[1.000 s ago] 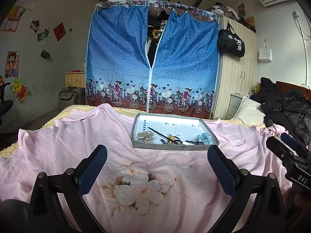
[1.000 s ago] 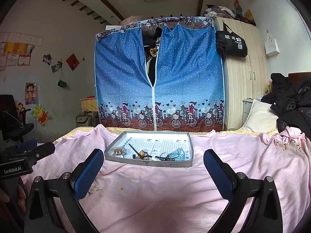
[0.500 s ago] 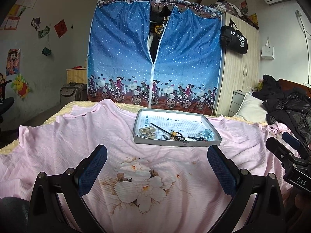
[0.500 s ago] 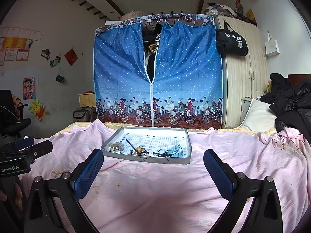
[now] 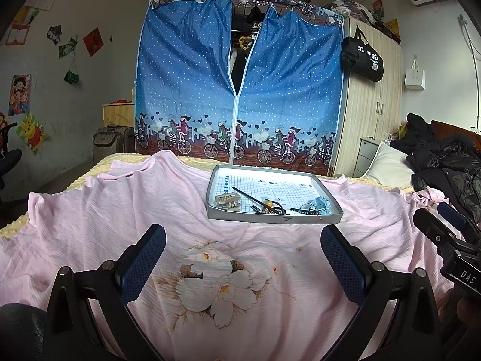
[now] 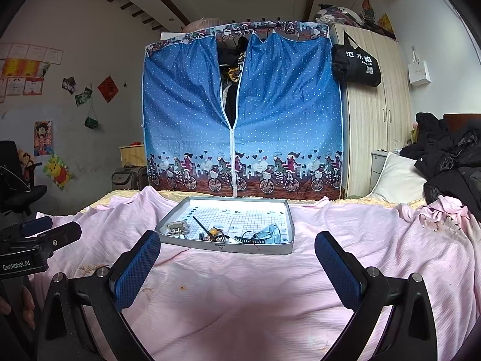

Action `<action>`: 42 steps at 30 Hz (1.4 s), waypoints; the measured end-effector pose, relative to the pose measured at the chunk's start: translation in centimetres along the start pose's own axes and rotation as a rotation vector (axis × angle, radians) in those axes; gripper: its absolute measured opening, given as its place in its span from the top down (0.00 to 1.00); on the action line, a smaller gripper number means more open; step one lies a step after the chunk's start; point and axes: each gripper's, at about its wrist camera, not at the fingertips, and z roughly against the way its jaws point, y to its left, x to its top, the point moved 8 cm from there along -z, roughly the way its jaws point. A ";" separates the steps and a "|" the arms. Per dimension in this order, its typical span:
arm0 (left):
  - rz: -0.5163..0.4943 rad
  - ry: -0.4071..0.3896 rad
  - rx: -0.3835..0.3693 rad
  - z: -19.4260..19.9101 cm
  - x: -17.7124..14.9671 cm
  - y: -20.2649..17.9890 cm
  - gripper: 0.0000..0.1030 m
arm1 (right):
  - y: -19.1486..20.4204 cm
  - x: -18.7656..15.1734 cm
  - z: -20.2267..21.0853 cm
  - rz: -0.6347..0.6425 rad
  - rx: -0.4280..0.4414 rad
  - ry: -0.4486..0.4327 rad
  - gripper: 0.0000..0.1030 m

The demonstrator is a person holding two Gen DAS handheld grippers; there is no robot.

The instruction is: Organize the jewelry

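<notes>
Jaws of both grippers stand wide apart with nothing between them: the left gripper (image 5: pixel 243 248) and the right gripper (image 6: pixel 237 254) hover above a bed covered by a pink sheet (image 5: pixel 126 210) printed with a large flower (image 5: pixel 216 288). Behind the bed stands a blue fabric wardrobe (image 6: pixel 240 114), its zip partly open. A shallow grey tray (image 5: pixel 327 215) lies on the sheet ahead of both grippers, well apart from them. Along its near edge the jewelry is gathered: a beige hair claw (image 5: pixel 227 200), a thin dark stick (image 5: pixel 249 197), a pale blue piece (image 5: pixel 320 204) and a tangle of small dark items I cannot make out.
</notes>
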 end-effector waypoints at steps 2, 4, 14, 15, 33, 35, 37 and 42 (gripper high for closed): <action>0.000 0.001 -0.002 0.0 0.0 0.0 0.02 | 0.0 0.0 0.0 0.000 0.000 0.000 0.00; 0.000 0.005 -0.005 0.0 -0.1 -0.1 0.02 | 0.0 0.0 0.0 0.001 -0.001 -0.002 0.00; -0.001 0.006 -0.006 -0.1 -0.2 0.0 0.02 | 0.0 0.0 0.0 -0.001 0.000 0.000 0.00; -0.001 0.006 -0.005 -0.1 -0.2 0.0 0.02 | 0.0 0.0 0.0 0.000 0.000 0.000 0.00; 0.001 0.004 0.004 -0.1 -0.2 0.3 0.02 | -0.1 -0.1 -0.1 -0.002 0.000 -0.001 0.00; 0.000 0.004 0.002 -0.1 -0.2 0.3 0.02 | -0.1 -0.1 0.0 -0.002 0.000 -0.001 0.00; 0.000 0.004 0.004 -0.1 -0.2 0.4 0.02 | -0.1 0.0 -0.1 -0.002 0.000 -0.003 0.00; 0.001 0.003 0.010 -0.1 -0.1 0.8 0.02 | -0.2 0.0 -0.1 -0.001 -0.001 -0.002 0.00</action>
